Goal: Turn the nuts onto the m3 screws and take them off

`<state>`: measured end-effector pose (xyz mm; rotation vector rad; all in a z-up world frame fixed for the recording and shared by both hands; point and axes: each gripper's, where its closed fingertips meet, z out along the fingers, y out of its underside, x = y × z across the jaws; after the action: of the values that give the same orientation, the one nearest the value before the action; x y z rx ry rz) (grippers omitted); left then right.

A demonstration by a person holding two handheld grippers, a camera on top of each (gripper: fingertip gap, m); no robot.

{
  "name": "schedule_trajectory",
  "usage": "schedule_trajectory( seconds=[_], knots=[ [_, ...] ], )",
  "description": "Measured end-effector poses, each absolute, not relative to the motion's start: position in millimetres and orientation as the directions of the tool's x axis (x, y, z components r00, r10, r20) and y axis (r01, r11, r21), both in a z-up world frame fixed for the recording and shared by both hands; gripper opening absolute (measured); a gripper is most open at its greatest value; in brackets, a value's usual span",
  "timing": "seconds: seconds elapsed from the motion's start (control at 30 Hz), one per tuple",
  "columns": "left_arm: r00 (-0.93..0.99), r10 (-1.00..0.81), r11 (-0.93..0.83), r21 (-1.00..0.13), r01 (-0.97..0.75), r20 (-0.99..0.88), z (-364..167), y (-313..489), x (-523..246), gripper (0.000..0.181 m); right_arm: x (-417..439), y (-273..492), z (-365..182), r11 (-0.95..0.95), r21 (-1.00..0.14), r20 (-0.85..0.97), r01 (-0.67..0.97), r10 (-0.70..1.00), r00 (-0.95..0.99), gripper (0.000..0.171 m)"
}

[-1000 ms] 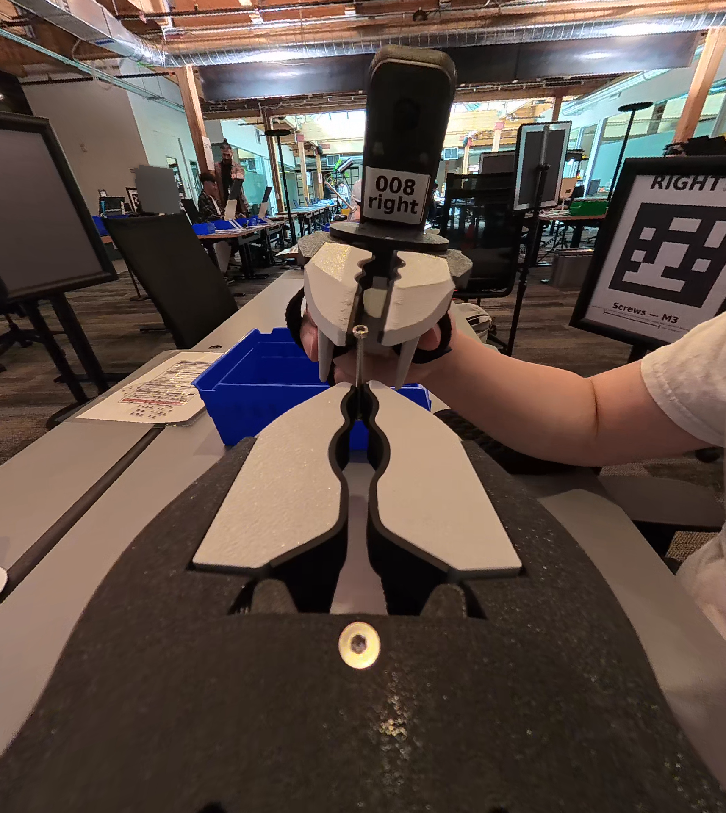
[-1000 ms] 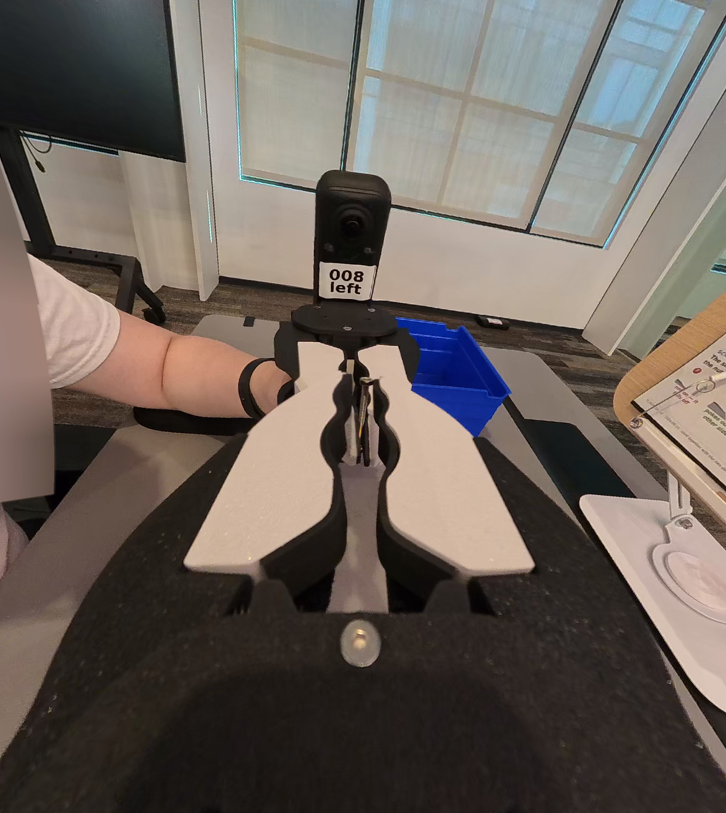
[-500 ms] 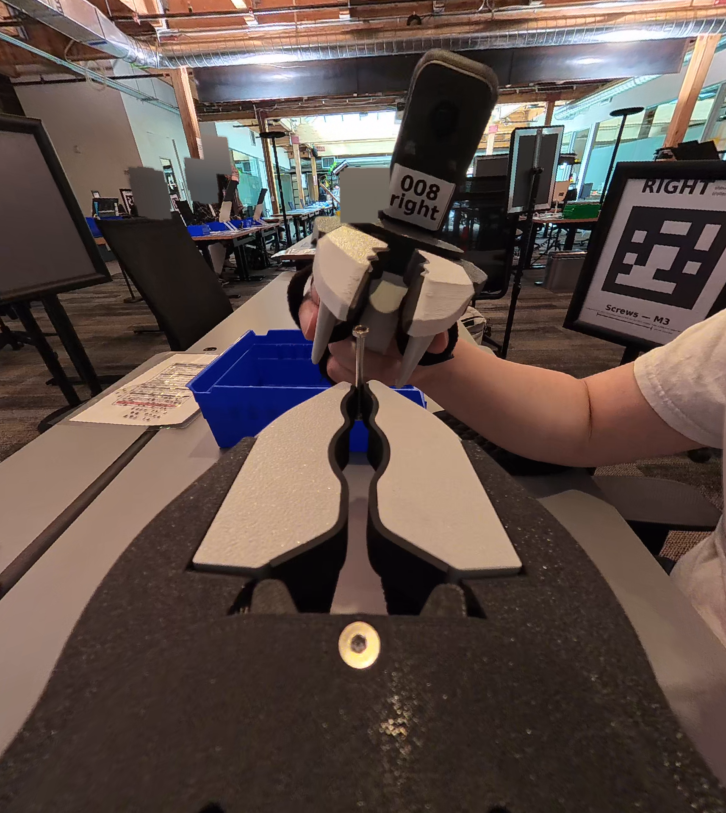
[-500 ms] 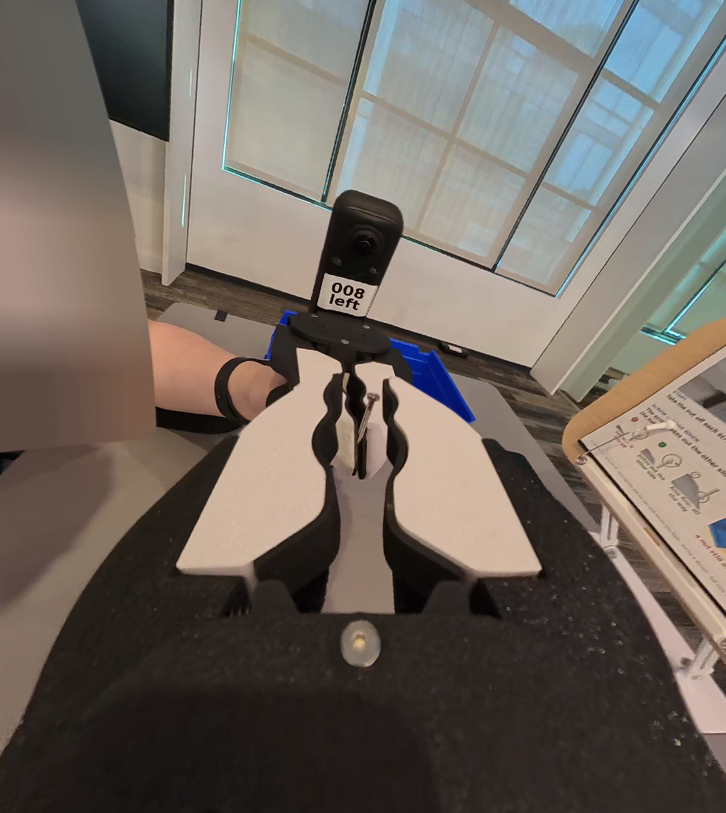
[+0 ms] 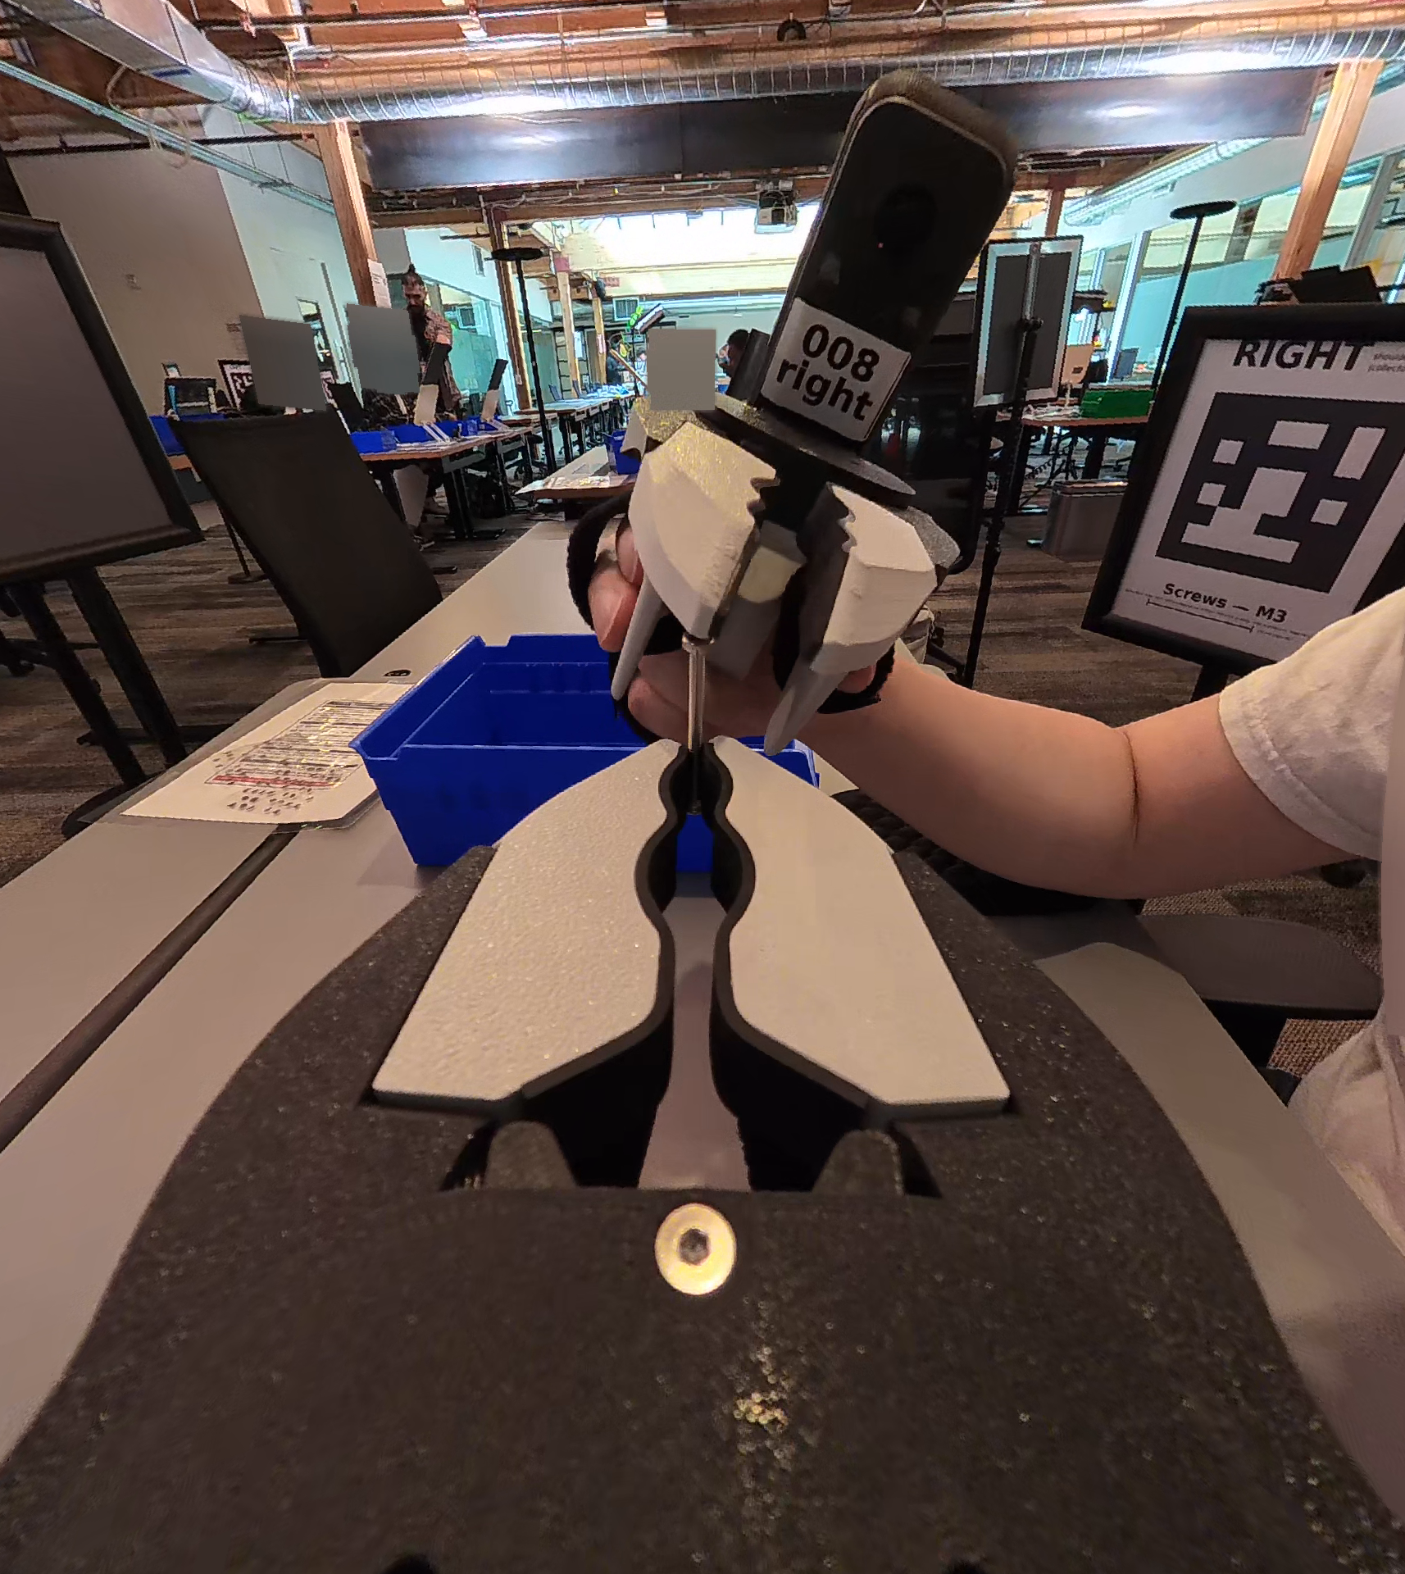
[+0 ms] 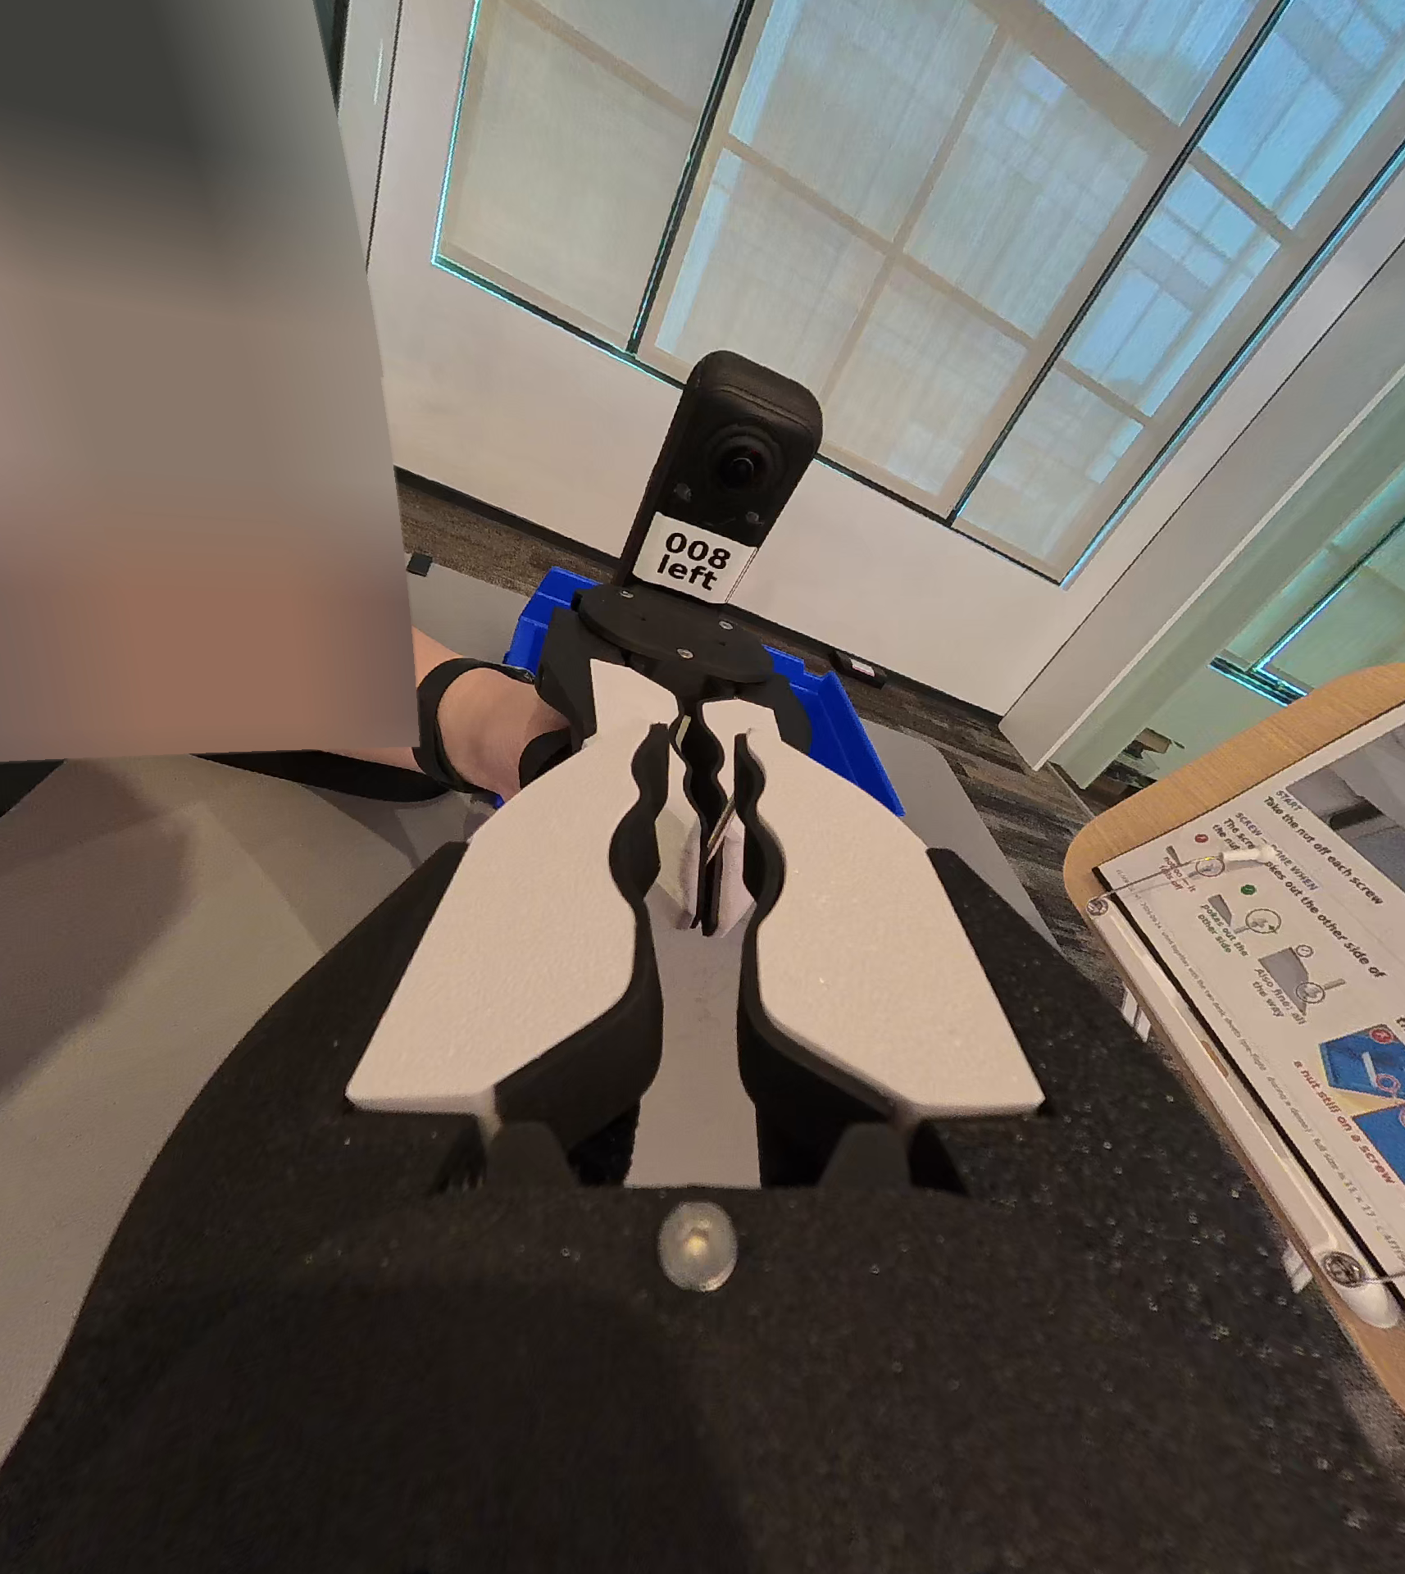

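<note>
- Left hand-held gripper [image 5: 695, 754]: pinched tight on the lower end of the screw [image 5: 694, 694] — shaft upright, head at the top, above the blue bin [image 5: 503, 749] on the counter [image 5: 128, 894].
- Right hand-held gripper [image 5: 703, 707]: fingers parted, straddling the screw, gripping nothing visible; one finger [image 5: 635, 634] just beside the head.
- No nut discernible on the shaft — too small to tell.
- Judged step: closing on the upper part to turn.
- Best kept square to the shaft, closed gently, turned in short arcs, left grip steady over the bin.
</note>
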<state>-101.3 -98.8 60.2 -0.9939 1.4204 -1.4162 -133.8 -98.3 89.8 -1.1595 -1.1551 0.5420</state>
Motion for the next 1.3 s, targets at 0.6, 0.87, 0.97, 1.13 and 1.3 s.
schedule_trajectory(
  seconds=[0.6, 0.87, 0.97, 1.13, 1.3],
  knots=[
    [-0.310, -0.950, 0.039, -0.998, 0.039, -0.049, 60, -101, -101, 0.002, -125, -93, 90, 0.313, -0.935, 0.355, 0.169, 0.852, 0.386, 0.013],
    [-0.307, -0.950, 0.042, -0.998, 0.039, -0.052, 60, -102, -101, 0.002, -124, -92, 91, 0.292, -0.945, 0.326, 0.146, 0.864, 0.383, 0.012],
    [-0.307, -0.950, 0.043, -0.998, 0.038, -0.052, 60, -102, -101, 0.001, -125, -92, 90, 0.291, -0.946, 0.325, 0.145, 0.867, 0.379, 0.011],
    [-0.306, -0.950, 0.042, -0.998, 0.039, -0.052, 61, -102, -101, 0.001, -125, -92, 89, 0.284, -0.948, 0.319, 0.145, 0.871, 0.373, 0.006],
    [-0.306, -0.951, 0.044, -0.998, 0.038, -0.053, 60, -102, -101, 0.002, -125, -92, 88, 0.278, -0.950, 0.311, 0.141, 0.877, 0.367, 0.006]
  ],
)
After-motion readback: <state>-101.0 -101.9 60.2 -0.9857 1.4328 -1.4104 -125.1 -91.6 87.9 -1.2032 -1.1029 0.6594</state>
